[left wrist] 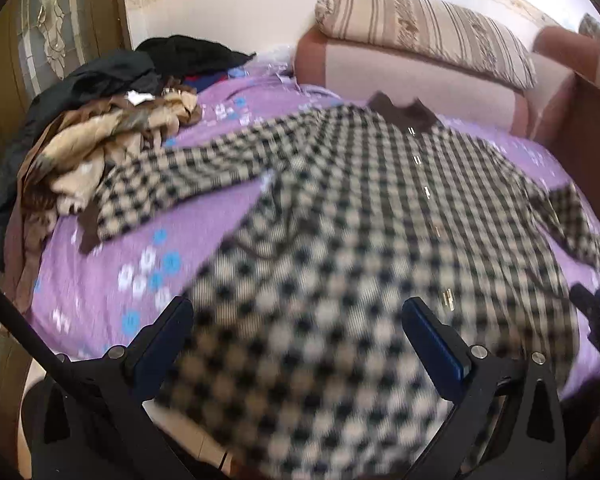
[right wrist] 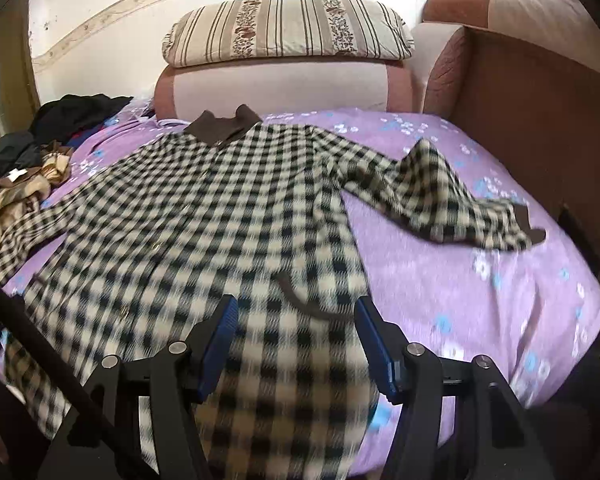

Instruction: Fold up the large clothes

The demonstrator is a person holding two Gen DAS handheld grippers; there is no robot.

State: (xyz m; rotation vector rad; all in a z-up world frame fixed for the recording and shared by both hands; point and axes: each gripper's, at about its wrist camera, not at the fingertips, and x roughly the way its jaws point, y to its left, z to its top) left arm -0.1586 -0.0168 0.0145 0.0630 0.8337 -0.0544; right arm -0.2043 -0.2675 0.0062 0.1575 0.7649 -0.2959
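Though blur smears the checked coat's (left wrist: 340,208) near hem, both the left claw (left wrist: 298,320) and right claw (right wrist: 294,316) gape wide.

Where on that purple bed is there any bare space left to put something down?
Bare purple sheet lies between the checked coat body and its sleeve on the armchair side. A smaller wedge sits under the other sleeve. The clothes pile crowds the far corner.
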